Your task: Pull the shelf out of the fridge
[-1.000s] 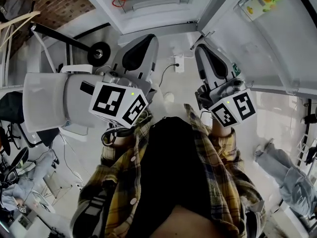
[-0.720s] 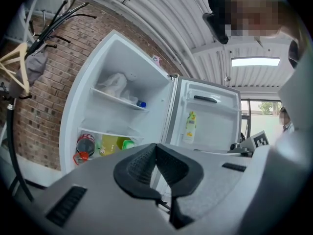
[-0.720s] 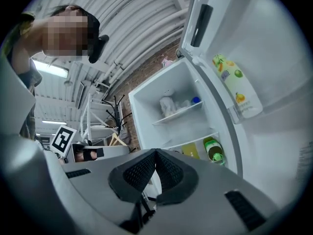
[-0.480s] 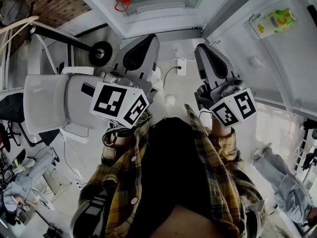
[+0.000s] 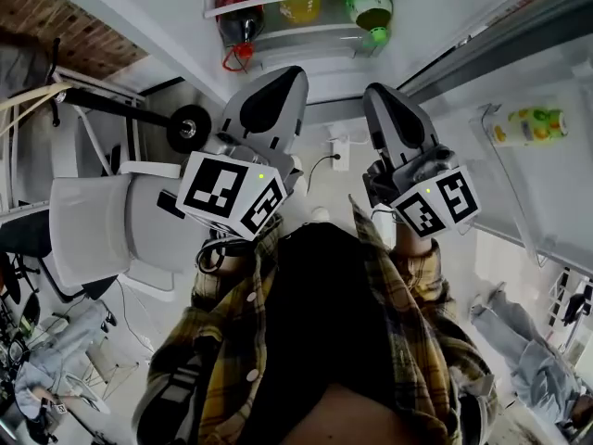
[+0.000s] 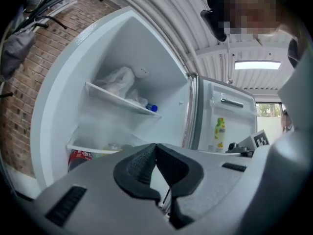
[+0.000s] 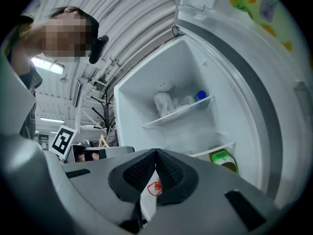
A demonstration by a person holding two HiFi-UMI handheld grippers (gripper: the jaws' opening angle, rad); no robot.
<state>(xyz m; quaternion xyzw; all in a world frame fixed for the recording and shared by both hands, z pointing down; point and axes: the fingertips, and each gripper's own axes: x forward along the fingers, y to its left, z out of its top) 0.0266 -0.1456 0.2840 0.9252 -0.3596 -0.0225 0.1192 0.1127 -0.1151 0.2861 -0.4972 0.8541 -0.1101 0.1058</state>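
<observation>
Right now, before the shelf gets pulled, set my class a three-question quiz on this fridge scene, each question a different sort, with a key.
1. True or false: the fridge door stands open.
2. In the head view, the bottle between the cola bottle and the green bottle is: A yellow, B blue, C black.
3. Fill in: the left gripper and the right gripper are both ___ and hold nothing.
Key: 1 true; 2 A; 3 shut.
</observation>
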